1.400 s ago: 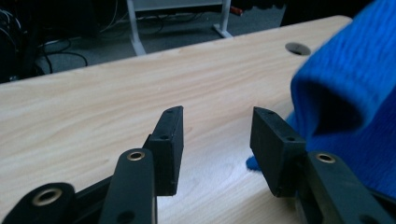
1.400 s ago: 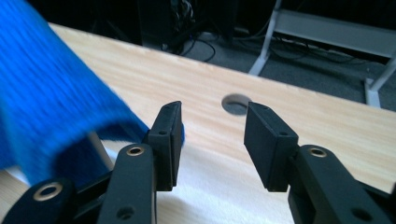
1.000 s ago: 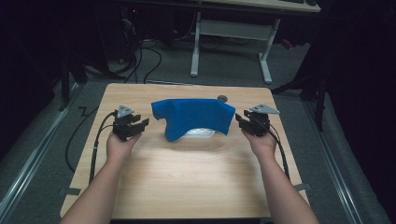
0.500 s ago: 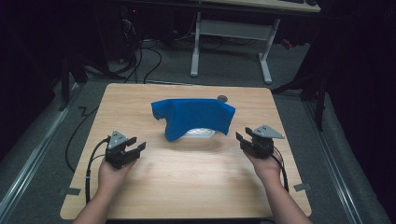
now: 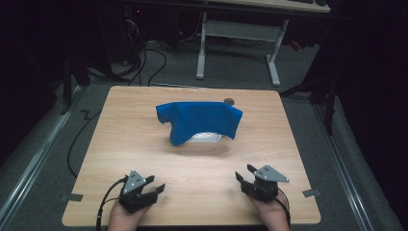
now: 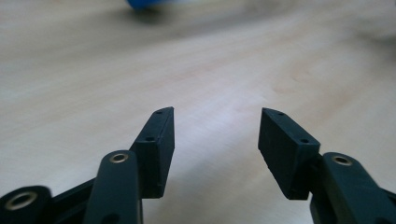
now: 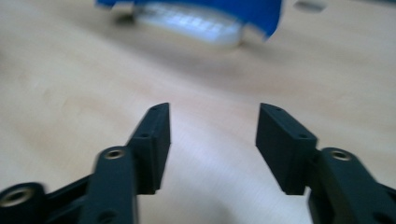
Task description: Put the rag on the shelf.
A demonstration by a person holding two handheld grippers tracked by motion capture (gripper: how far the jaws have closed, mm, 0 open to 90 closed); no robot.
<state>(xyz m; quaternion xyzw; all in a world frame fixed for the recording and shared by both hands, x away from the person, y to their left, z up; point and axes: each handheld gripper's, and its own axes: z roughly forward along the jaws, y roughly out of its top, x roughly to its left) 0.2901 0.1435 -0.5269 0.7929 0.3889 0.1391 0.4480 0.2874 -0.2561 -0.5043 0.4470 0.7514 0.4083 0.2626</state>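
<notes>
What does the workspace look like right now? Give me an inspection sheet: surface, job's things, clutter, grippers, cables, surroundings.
Surface: wooden table, bare across its near half.
Job's things: blue cloth draped over a pale ridged object that peeks out below its front edge; what it is cannot be told.
Clutter: small round dark thing on the table behind the cloth.
Grippers: left gripper and right gripper at the near edge, apart from the cloth; both have just been opening, jaws wide, nothing between them.
Cables: black cable trails from the left gripper; more lie on the floor at far left.
Surroundings: grey carpet, white desk legs behind the table, dark room.
</notes>
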